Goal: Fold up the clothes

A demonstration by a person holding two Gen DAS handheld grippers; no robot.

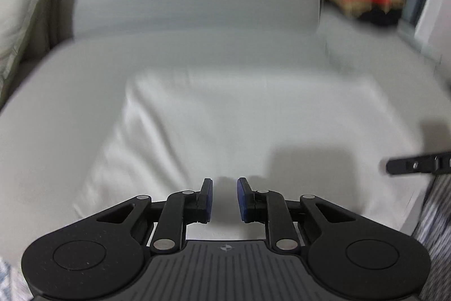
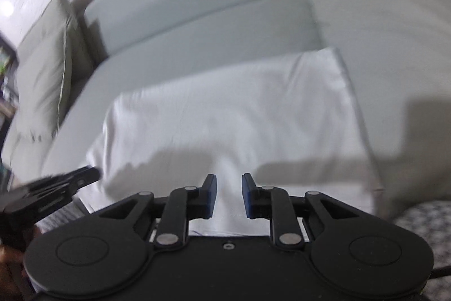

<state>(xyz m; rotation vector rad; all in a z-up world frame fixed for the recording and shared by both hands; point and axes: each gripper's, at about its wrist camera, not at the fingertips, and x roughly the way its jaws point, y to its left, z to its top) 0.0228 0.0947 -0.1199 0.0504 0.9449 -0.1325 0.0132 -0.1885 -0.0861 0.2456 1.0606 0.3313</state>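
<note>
White folded cotton garment [image 2: 225,114], flat on grey sofa seat [image 1: 56,117]. Left tool [image 1: 225,198], right tool [image 2: 229,195]: narrowly parted, empty. Advice: pinch near hem corners evenly.

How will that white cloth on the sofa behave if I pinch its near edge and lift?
The white cloth will probably drape and sag rather than hold its shape: it lies flat with soft creases. Its faint sheen suggests smooth fabric that may slip from a shallow pinch. It appears folded, so the layers may separate when lifted off the sofa.
</note>
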